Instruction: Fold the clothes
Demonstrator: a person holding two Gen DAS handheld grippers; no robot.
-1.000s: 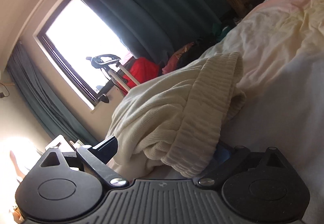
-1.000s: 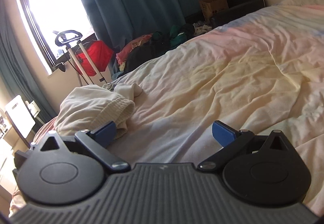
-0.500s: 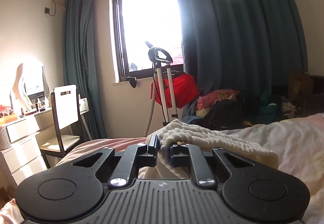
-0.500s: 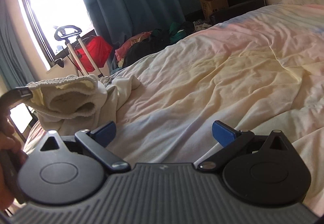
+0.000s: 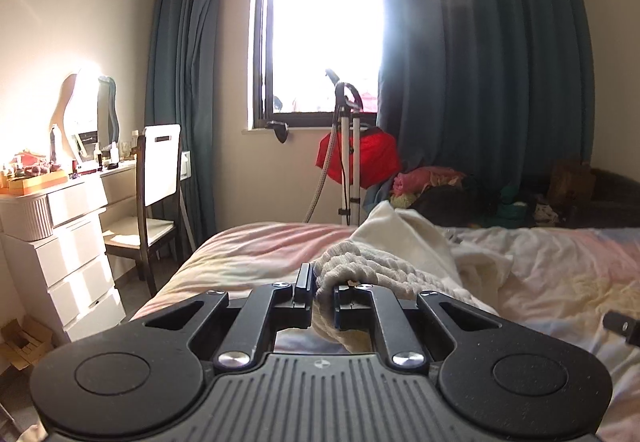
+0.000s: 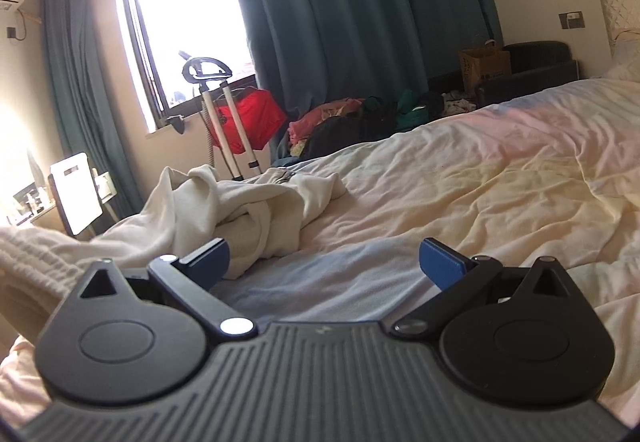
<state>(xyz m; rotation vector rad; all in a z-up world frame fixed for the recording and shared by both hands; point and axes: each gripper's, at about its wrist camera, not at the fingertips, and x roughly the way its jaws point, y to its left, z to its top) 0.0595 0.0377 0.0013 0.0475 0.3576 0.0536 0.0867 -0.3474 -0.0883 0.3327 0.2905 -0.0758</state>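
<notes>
A cream garment with a ribbed knit band [image 5: 380, 274] lies bunched on the bed. My left gripper [image 5: 322, 292] is shut on its ribbed edge and holds that edge lifted off the bed. In the right wrist view the same garment [image 6: 240, 214] lies crumpled at the left, its ribbed band [image 6: 36, 254] stretching out of frame at the far left. My right gripper [image 6: 324, 262] is open and empty, low over the pale bedsheet [image 6: 460, 202], just right of the garment.
A white dresser [image 5: 60, 242] and a chair [image 5: 156, 194] stand left of the bed. A garment steamer with a red item [image 5: 352, 162] stands by the window. A pile of clothes [image 6: 360, 118] and a paper bag [image 6: 484, 62] lie beyond the bed's far side.
My left gripper closed on the garment's ribbed edge, lifted it and swung level towards the window. The garment has been pulled out longer across the bed. My right gripper stayed open, shifting slightly.
</notes>
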